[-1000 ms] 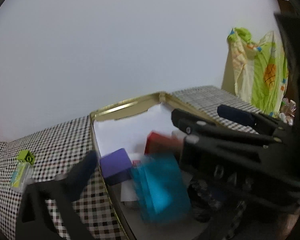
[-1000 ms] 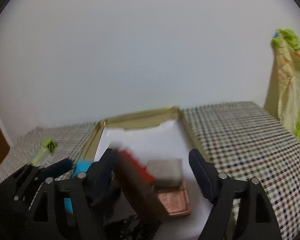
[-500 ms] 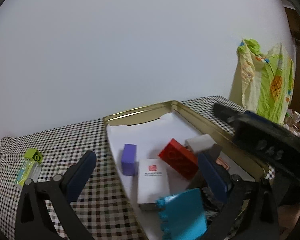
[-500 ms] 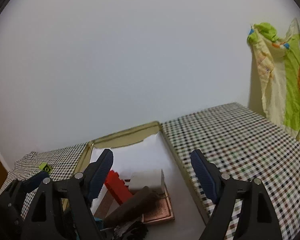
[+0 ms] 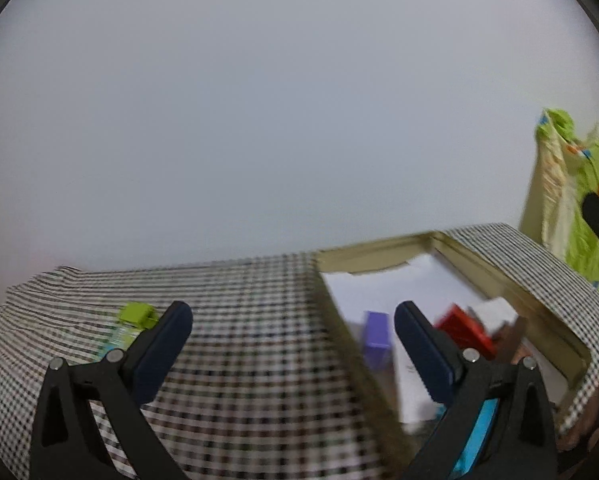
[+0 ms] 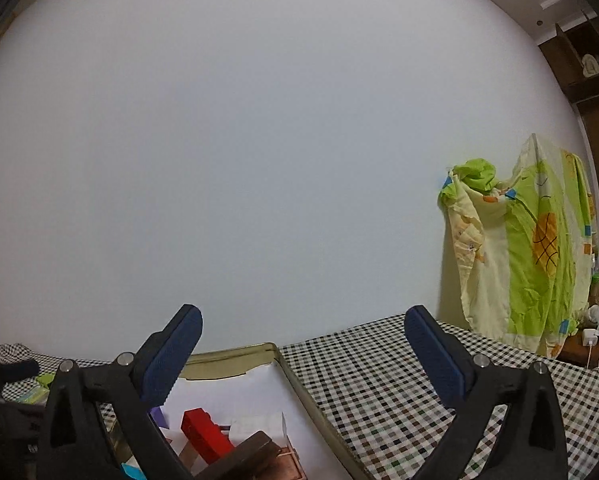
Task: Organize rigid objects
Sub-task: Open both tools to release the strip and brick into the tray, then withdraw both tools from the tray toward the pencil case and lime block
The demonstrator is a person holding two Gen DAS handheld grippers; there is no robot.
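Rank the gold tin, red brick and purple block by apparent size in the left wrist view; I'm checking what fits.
1. Gold tin
2. Red brick and purple block: similar; blur makes ranking them unsure.

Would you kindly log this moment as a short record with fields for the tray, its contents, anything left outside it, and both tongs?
Tray: gold tin on checked cloth, lined with white paper.
Contents: red brick, purple block, brown block, among others.
Outside: green-capped item on the cloth, left of the tin.
Left tongs: open, empty.
Right tongs: open, empty; jaws have just been opening.
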